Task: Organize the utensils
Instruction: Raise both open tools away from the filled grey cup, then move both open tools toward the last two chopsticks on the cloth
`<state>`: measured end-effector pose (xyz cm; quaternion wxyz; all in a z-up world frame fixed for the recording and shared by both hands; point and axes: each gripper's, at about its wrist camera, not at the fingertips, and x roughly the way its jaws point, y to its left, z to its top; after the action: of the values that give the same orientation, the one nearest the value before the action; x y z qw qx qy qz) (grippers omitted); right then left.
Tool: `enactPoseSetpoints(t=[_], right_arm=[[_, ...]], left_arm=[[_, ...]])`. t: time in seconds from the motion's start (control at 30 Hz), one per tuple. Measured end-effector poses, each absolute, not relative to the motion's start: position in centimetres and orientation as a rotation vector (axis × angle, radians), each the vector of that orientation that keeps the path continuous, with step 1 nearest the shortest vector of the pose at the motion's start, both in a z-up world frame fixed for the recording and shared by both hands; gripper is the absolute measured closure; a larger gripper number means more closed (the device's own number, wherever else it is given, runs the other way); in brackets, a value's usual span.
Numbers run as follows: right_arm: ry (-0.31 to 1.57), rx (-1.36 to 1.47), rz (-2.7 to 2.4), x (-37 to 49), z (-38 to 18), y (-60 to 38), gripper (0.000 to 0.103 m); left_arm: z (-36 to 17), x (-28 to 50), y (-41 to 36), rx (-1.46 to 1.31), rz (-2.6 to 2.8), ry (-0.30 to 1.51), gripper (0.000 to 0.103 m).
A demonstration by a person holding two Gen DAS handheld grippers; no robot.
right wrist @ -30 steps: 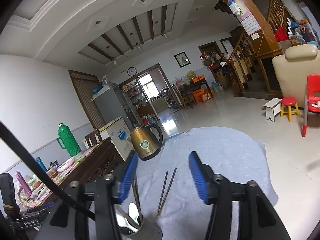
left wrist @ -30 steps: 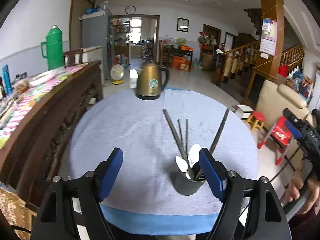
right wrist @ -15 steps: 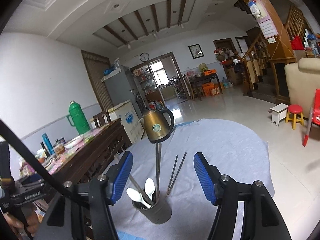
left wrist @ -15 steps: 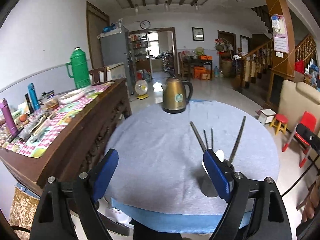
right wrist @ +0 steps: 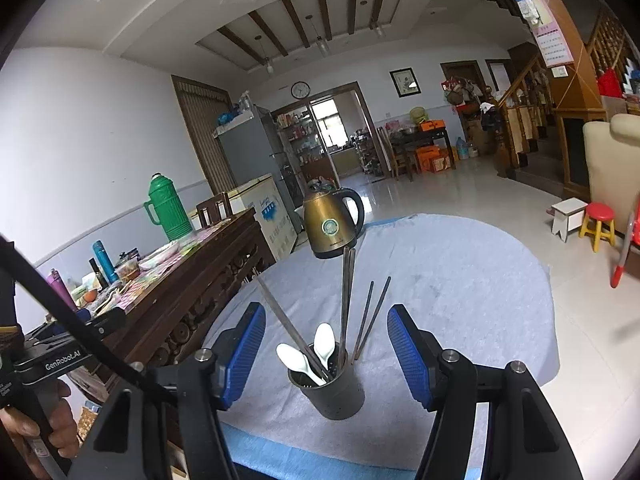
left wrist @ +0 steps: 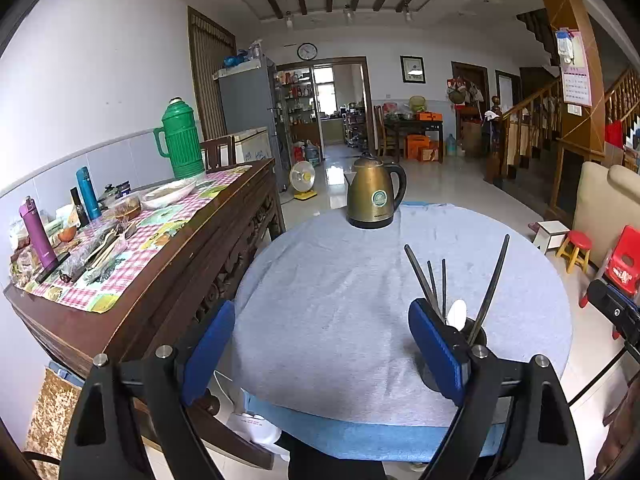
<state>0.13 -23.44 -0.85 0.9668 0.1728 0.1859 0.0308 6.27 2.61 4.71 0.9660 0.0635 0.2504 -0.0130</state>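
A dark grey utensil holder (right wrist: 328, 392) stands near the front edge of the round table's grey cloth (right wrist: 460, 280). It holds two white spoons (right wrist: 324, 344) and several dark chopsticks (right wrist: 346, 300). One more chopstick pair (right wrist: 372, 316) lies flat on the cloth just behind it. My right gripper (right wrist: 326, 320) is open; the holder sits between and a little ahead of its blue pads, untouched. My left gripper (left wrist: 320, 320) is open over bare cloth, left of the holder (left wrist: 478, 330), which its right finger (left wrist: 436, 344) partly hides.
A gold kettle (left wrist: 374, 196) stands at the table's far side. A dark wooden sideboard (left wrist: 180, 264) with a green thermos (left wrist: 180, 140), bottles and cutlery runs along the left. A hand (right wrist: 40, 420) holds the left gripper. Stools (left wrist: 576, 248) and a red chair (left wrist: 624, 264) stand on the right.
Both grippers drew back and tilted up from the holder. The left view swung left, putting the holder behind its right finger, and its jaws widened a little. The holder came fully into the right view.
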Motion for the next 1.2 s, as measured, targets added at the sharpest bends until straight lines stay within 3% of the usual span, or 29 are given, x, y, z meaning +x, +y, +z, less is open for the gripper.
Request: enactPoseSetpoints(t=[1.2], right_arm=[[0.488, 0.355, 0.046, 3.2, -4.4, -23.0, 0.035]], left_arm=[[-0.5, 9.9, 3.4, 0.127, 0.028, 0.631, 0.013]])
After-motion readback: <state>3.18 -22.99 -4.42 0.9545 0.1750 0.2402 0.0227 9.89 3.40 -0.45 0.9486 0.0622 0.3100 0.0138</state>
